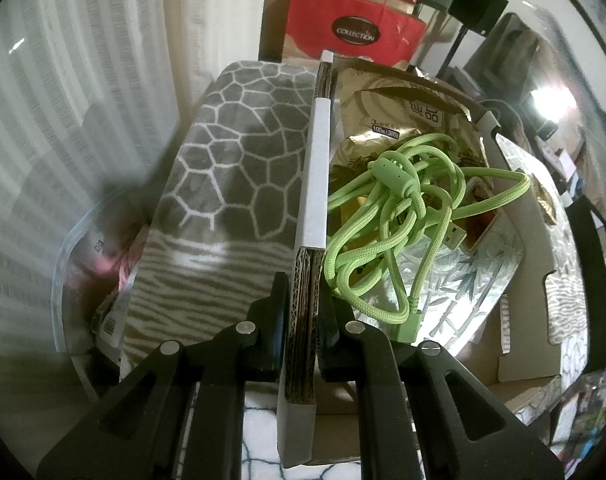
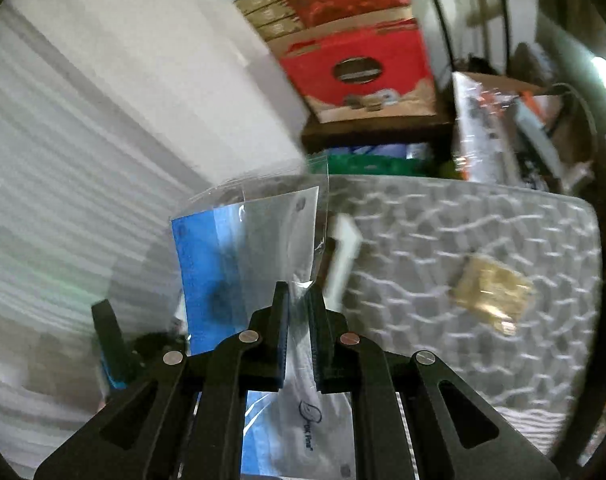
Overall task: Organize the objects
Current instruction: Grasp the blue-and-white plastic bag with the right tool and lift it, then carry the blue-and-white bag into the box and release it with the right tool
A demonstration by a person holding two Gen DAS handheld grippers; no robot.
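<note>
In the left wrist view my left gripper (image 1: pixel 303 300) is shut on the near wall of a cardboard box (image 1: pixel 313 208), its edge capped with white strips. Inside the box lie a tangled green cable (image 1: pixel 399 216), a gold foil packet (image 1: pixel 387 108) and a silver bamboo-print packet (image 1: pixel 463 280). In the right wrist view my right gripper (image 2: pixel 299 312) is shut on a clear plastic bag with a blue and white card inside (image 2: pixel 247 256), held up above the table. A gold packet (image 2: pixel 491 292) lies on the patterned tablecloth (image 2: pixel 463 240).
A grey web-patterned cloth (image 1: pixel 239 168) covers the table left of the box. A clear bag with pink contents (image 1: pixel 91 264) lies at its left edge. Red gift boxes (image 1: pixel 351 24) stack at the back. White curtains hang on the left. Clutter fills the right side.
</note>
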